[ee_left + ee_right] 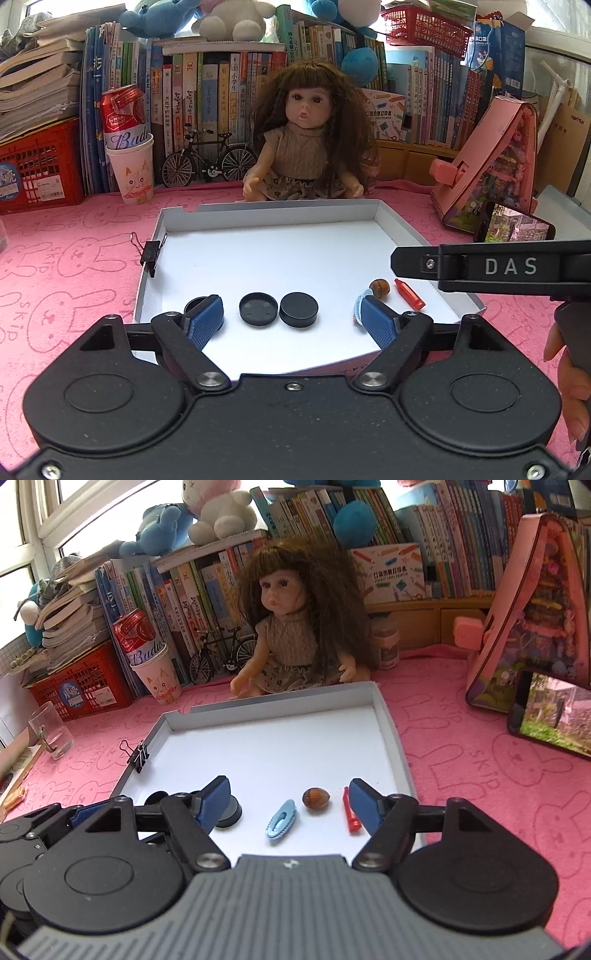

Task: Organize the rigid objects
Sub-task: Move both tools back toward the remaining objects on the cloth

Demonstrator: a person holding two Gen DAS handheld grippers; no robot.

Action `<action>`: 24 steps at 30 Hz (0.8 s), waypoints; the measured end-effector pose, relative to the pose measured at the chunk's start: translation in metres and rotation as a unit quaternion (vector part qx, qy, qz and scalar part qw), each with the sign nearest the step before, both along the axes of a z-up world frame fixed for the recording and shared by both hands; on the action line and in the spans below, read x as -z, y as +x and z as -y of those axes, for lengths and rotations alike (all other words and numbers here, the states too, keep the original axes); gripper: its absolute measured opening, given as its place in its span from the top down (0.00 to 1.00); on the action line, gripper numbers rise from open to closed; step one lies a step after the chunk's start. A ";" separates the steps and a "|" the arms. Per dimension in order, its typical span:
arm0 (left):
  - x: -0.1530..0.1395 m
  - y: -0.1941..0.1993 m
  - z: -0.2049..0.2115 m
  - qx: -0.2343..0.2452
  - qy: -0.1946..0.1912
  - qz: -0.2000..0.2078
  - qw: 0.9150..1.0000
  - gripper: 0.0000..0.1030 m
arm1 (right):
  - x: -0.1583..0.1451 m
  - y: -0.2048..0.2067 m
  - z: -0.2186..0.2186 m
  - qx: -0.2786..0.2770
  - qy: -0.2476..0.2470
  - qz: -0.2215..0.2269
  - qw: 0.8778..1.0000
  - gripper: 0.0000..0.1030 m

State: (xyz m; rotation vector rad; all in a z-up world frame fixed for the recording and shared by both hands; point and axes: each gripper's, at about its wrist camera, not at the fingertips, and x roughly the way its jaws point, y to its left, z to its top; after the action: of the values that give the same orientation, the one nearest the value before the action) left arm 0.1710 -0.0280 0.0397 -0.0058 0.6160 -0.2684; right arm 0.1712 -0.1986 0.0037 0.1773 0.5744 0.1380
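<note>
Hand-held gripper open, three black discs, one acorn

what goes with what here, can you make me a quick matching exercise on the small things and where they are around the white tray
Things:
1. binder clip
2. red crayon piece
3. brown acorn
4. paper cup

Places:
A. on the tray floor, between the blue clip and the red piece
B. clipped onto the tray's left wall
C. off the tray, holding a red can
D. on the tray floor, nearest the right wall

Pairs: 1-B, 2-D, 3-A, 4-C
</note>
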 end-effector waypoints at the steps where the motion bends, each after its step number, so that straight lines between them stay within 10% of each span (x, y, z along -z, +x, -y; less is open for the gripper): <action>1: -0.001 -0.003 0.000 -0.001 0.001 0.002 1.000 0.22 | -0.001 -0.003 0.001 0.000 0.000 0.003 1.000 0.19; 24: -0.002 -0.086 -0.016 0.013 0.006 0.039 0.999 0.21 | 0.019 -0.074 0.011 0.005 -0.048 0.054 0.997 0.14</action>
State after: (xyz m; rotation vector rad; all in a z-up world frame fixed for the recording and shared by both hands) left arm 0.0849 -0.0121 0.0415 0.0238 0.5398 -0.2885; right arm 0.0968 -0.2099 -0.0156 0.0782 0.4714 0.1097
